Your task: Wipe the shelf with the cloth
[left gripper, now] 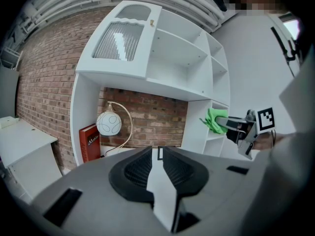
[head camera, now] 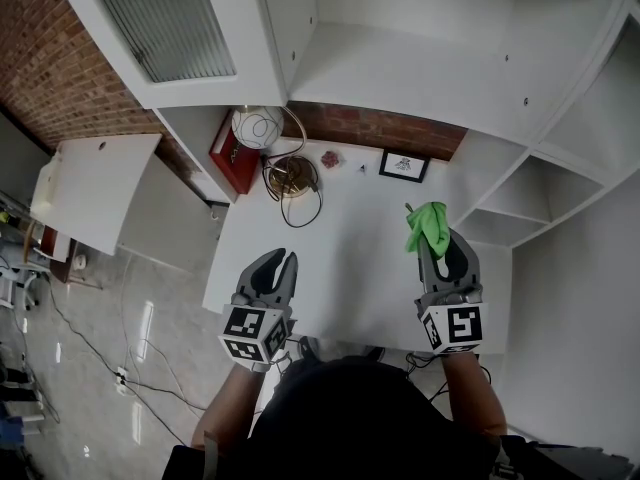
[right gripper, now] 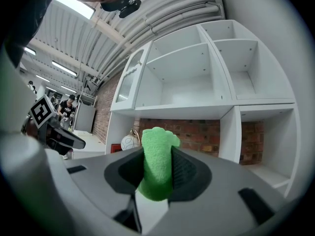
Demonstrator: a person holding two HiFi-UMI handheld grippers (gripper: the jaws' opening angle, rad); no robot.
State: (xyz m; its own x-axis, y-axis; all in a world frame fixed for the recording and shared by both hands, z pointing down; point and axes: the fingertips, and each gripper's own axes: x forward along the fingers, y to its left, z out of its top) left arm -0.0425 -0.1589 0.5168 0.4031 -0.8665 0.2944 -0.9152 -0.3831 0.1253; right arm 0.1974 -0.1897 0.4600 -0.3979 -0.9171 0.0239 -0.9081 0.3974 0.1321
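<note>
My worry is the back of the shelf (head camera: 340, 268). Ahead of the left tongs (head camera: 283, 261) lie a looped cable (head camera: 295, 183) and a lamp (head camera: 255, 128), and a small picture frame (head camera: 404, 166) stands ahead of the right tongs (head camera: 437, 248). A long forward wipe could snag or topple them. The right tongs pinch the green cloth (head camera: 428, 228), bunched at their tips, and hard dragging might pull it free. The left tongs stand a narrow slit apart, empty.

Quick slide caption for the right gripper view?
Right gripper clamps a green cloth, facing the white shelf unit against a brick wall.
</note>
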